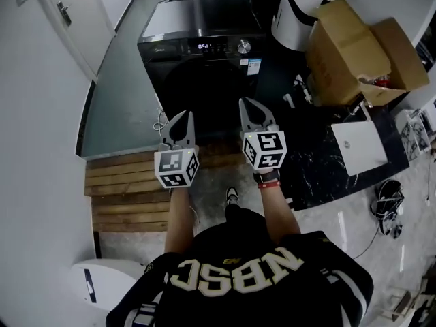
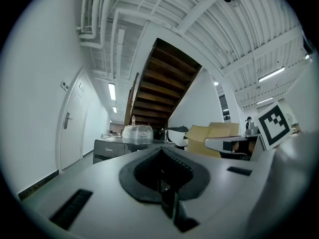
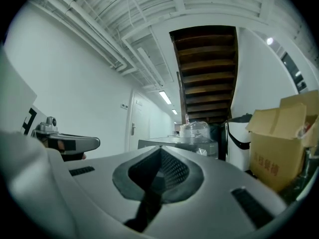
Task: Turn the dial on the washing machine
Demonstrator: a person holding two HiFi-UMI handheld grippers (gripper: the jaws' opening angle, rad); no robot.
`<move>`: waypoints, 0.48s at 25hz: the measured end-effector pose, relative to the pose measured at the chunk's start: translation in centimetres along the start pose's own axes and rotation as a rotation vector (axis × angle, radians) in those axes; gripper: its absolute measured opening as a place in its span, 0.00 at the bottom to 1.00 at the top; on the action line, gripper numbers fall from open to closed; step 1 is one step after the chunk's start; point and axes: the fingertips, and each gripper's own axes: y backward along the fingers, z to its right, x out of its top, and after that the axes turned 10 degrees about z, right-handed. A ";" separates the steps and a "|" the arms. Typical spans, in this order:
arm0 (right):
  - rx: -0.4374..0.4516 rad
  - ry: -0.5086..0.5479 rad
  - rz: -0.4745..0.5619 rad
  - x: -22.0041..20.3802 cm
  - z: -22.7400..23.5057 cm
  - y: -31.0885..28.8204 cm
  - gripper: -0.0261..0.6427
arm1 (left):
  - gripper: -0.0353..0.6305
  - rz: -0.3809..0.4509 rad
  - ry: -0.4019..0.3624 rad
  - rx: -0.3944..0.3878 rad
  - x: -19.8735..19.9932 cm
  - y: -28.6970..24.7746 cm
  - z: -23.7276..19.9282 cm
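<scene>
The left gripper (image 1: 184, 118) has its jaws pressed together with nothing between them, and the right gripper (image 1: 246, 106) is likewise closed and empty. Both are held side by side at chest height, apart from each other, and point forward toward the washing machine (image 1: 204, 46) without touching it.

The dial (image 1: 244, 45) is a silver knob at the right end of the machine's control strip, beside a small lit display, well ahead of both grippers. The machine is dark and front-loading, and a clear plastic-wrapped bundle (image 3: 194, 130) lies on its top at the back.

The person stands on dark marbled floor (image 1: 320, 162), with a slatted wooden platform (image 1: 129, 182) to the left and a grey-green strip of floor (image 1: 122, 94) running along the white wall to a white door (image 1: 68, 19). To the machine's right stand a white bin with a black band (image 1: 300, 12) and an open cardboard box (image 1: 361, 53); a white laptop (image 1: 359, 145) lies on the floor nearby. The underside of a dark wooden staircase (image 2: 169, 83) rises above the machine, under a white ribbed ceiling.
</scene>
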 end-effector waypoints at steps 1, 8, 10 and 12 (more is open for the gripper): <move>0.007 0.000 0.005 0.0 0.6 -1.3 0.05 | 0.07 0.004 -0.009 -0.002 0.0 -1.6 -0.3; 0.022 0.004 0.021 -0.3 5.3 -8.6 0.05 | 0.07 0.005 -0.022 -0.013 -1.5 -10.4 -0.8; 0.024 0.006 0.012 -1.1 6.4 -9.9 0.05 | 0.07 0.004 -0.017 -0.015 -2.3 -12.3 -0.8; 0.027 0.011 0.001 -2.0 7.6 -10.9 0.05 | 0.07 0.005 -0.010 -0.017 -3.2 -13.9 -0.7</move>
